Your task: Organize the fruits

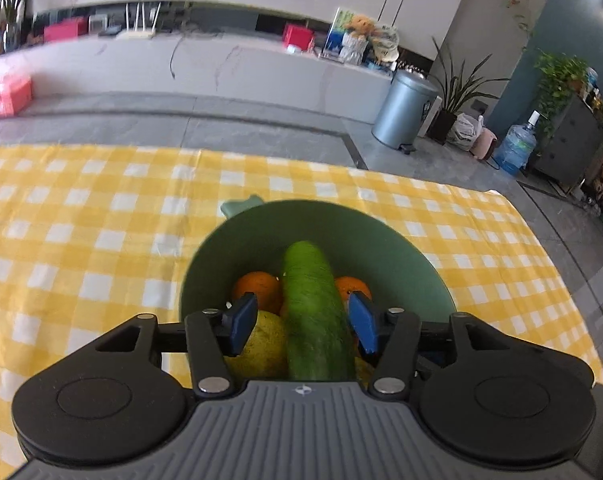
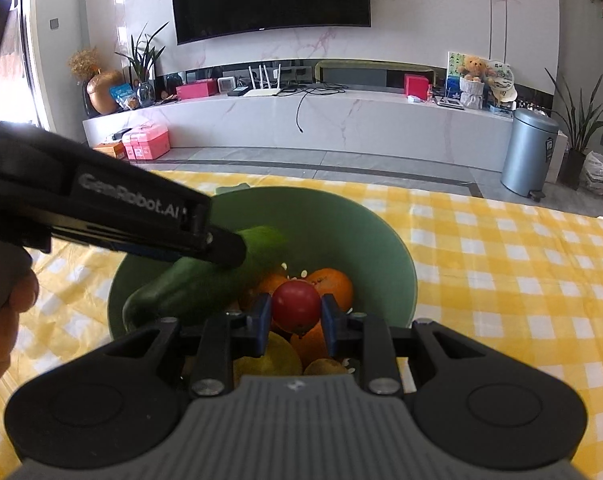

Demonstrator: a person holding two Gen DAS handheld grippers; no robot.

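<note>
While cucumber [image 1: 315,312] spans bowl [image 1: 361,232], rim stays clear.

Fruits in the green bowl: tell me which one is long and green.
The cucumber: long, green, leaning on the bowl wall between the left tool's open pads. The oranges and the tomato are round.

The right tool [image 2: 296,312] pinches a red tomato [image 2: 296,306] over the green bowl [image 2: 373,240] near the surface's [image 2: 501,264] far edge; the left tool [image 2: 225,250] meets the cucumber [image 2: 189,288] above oranges [image 2: 333,282].
</note>
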